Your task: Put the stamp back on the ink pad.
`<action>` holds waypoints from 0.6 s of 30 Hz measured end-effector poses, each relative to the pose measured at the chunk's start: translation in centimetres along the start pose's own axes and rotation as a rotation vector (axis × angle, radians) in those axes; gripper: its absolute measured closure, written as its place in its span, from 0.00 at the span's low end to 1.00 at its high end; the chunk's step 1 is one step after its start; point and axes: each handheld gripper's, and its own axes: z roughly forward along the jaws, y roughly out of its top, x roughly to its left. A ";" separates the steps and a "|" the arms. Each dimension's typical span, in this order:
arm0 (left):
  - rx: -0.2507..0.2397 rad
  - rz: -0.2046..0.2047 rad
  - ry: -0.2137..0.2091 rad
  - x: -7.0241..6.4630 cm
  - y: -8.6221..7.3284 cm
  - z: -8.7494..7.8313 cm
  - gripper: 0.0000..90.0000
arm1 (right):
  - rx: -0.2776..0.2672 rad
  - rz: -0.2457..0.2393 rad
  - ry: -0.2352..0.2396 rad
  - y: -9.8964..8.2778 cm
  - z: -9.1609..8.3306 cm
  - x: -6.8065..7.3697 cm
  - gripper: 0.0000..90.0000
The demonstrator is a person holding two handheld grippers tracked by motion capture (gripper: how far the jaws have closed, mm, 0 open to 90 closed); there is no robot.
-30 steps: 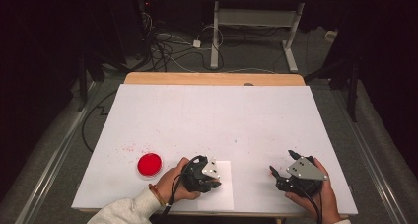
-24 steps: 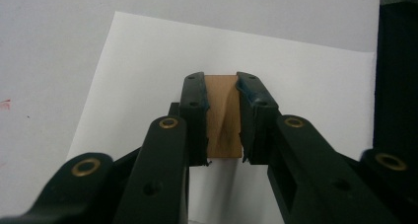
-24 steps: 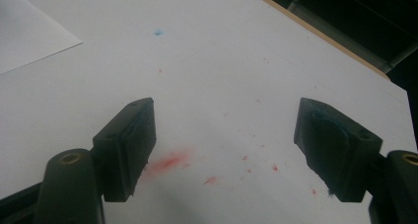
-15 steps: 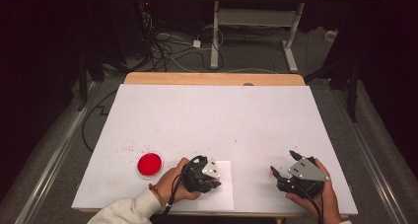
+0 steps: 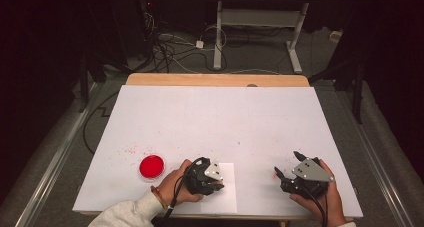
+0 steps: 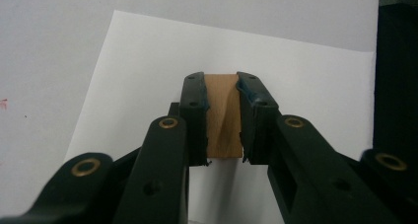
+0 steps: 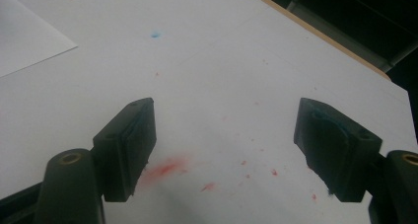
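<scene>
We have the left gripper [image 6: 222, 93] clamped on a small wooden block [image 6: 223, 116], its 2 jaws pressing the block's sides, held down over the white sheet of paper [image 5: 227, 194] at the near edge of the table [image 5: 215, 117]. The red ink dish [image 5: 151, 166] sits just left of that hand. Our right gripper [image 7: 224, 140] rests wide open and holds nothing, above red smears [image 7: 165, 168]. We judge the pick-up done; pressing the block to paper, and perhaps inking, is left.
</scene>
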 end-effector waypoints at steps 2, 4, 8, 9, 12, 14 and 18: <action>-0.003 -0.001 0.000 0.0 -0.1 0.0 0.82 | -0.001 -0.002 0.003 0.0 0.0 0.0 0.27; -0.002 0.000 0.003 0.0 0.0 0.0 0.82 | -0.001 -0.003 0.004 0.1 0.0 0.1 0.27; 0.000 -0.001 0.002 0.0 0.0 0.0 0.82 | -0.002 -0.003 0.007 0.1 0.0 0.1 0.27; -0.001 -0.001 -0.001 0.0 0.0 0.0 0.82 | 0.000 -0.004 0.008 0.0 0.0 0.1 0.27; 0.000 0.002 0.002 0.0 0.0 0.1 0.82 | 0.005 -0.007 0.009 -0.1 0.0 0.1 0.27; -0.001 0.002 0.004 -0.1 -0.1 0.1 0.82 | 0.002 -0.003 0.005 -0.1 -0.2 0.1 0.27; 0.010 0.009 0.009 -0.1 0.0 0.1 0.82 | 0.000 -0.005 0.006 -0.1 -0.2 0.1 0.27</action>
